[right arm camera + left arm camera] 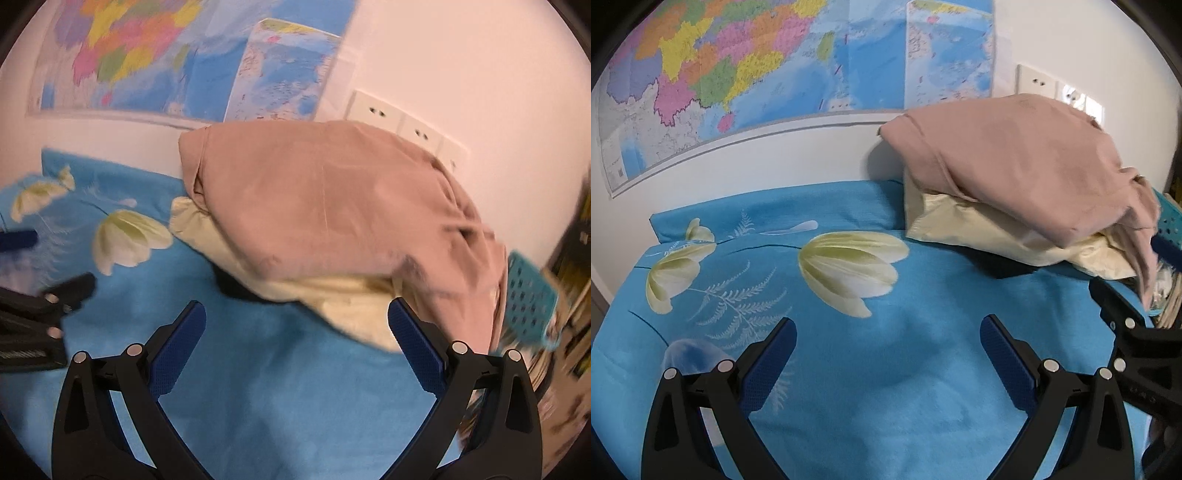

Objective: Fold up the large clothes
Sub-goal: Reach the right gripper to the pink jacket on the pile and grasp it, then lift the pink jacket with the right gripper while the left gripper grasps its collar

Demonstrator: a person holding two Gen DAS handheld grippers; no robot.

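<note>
Empty tongs (295, 325); pink garment (332, 206) edge blurred

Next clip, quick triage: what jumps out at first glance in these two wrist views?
The pink garment stands out first, lying folded on a pale yellow cloth at the far right of the bed by the wall. Beneath them spreads the bright blue bedspread with big cream tulips, and a colourful wall map hangs behind. Both the left gripper and the right gripper are open and hold nothing.
</note>
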